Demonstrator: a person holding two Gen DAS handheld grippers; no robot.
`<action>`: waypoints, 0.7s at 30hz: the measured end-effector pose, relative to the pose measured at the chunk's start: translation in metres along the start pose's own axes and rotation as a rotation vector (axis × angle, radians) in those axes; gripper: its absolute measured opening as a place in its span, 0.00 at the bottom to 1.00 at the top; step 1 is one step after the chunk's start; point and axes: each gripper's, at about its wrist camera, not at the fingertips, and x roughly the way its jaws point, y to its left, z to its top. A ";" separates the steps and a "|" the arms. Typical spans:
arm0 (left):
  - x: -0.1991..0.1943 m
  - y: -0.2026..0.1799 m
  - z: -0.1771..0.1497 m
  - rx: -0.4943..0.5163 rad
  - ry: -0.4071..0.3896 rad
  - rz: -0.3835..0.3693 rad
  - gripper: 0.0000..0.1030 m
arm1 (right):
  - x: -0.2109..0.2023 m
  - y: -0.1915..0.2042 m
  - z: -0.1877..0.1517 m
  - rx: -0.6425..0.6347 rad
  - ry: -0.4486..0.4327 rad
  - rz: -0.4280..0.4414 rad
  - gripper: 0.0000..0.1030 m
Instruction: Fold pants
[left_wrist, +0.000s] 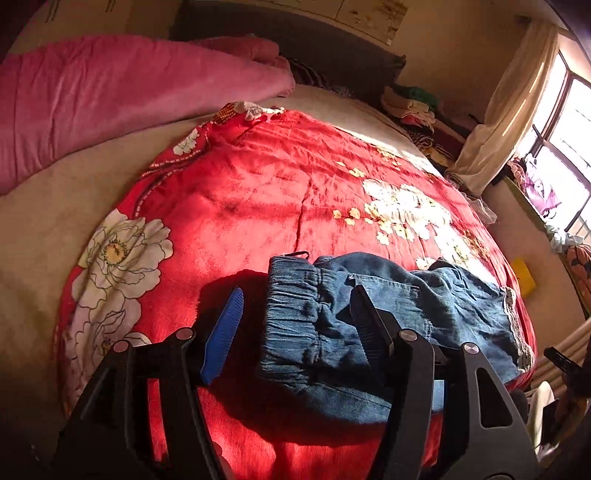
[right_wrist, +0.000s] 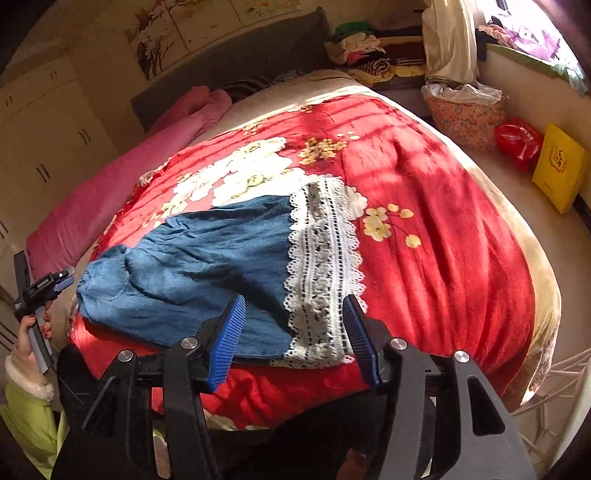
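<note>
A: Where are the pants (right_wrist: 192, 273)?
B: Folded on the red flowered blanket (right_wrist: 424, 206), near the bed's front edge, lace hem (right_wrist: 321, 273) to one side.
A: And the left gripper (left_wrist: 295, 325)?
B: Above the waistband (left_wrist: 291, 295), jaws apart, holding nothing.
A: The right gripper (right_wrist: 293, 332)?
B: Above the lace hem, jaws also apart, empty.

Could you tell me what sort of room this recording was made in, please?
Most likely a lived-in bedroom: the denim pants lie on a bed under a red floral quilt, with a rolled pink blanket near the headboard and built-in wardrobes alongside.
</note>
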 end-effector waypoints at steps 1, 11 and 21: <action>-0.007 -0.010 -0.001 0.023 -0.014 -0.010 0.52 | 0.004 0.008 0.001 -0.015 0.007 0.015 0.52; 0.034 -0.111 -0.045 0.244 0.133 -0.164 0.58 | 0.060 0.033 -0.009 0.001 0.128 0.096 0.52; 0.076 -0.053 -0.061 0.135 0.280 -0.091 0.25 | 0.084 0.022 -0.035 0.048 0.207 0.044 0.57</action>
